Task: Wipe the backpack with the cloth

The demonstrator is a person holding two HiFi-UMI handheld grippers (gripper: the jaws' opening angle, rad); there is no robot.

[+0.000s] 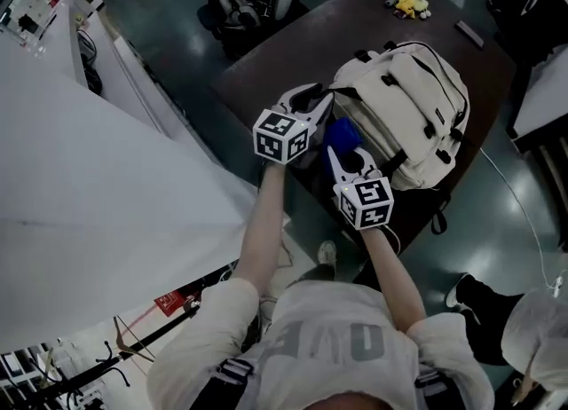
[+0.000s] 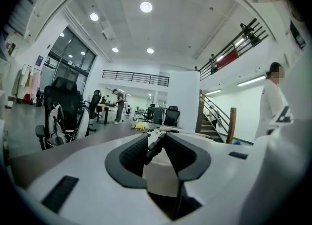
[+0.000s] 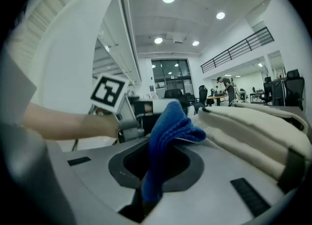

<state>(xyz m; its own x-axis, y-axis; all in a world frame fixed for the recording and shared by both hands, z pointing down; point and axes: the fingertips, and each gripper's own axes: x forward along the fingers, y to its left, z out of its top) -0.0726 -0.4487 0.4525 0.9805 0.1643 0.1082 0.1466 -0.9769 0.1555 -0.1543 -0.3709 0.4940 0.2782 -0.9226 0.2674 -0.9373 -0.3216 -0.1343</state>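
Presently the backpack [image 1: 408,106] lies flat on the dark table [image 1: 293,53], its near edge facing the person. The left gripper [image 2: 157,139] stands at that near left corner. Its jaws are drawn fairly narrow, with cream fabric and a dark fitting of the backpack between the pads, and they appear to pinch it. The right gripper [image 3: 163,143] is clamped on the blue cloth [image 3: 170,126], which stands up out of the jaws in a loose fold. The cloth's free end leans toward the backpack's side, close to it; contact cannot be confirmed.

Assessment: wiping is about to begin, with one gripper steadying and the other bringing the cloth in.

Recommendations:
- Keep the left hold firm so the bag does not slide across the table under the stroke
- Lay the folded part of the cloth flat on the fabric, not just its tip
- Keep the hard jaws clear of straps and buckles, which could snag
- Stroke away from the anchored corner so the fabric stays taut
- Watch that the cloth is not dragged out of the jaws
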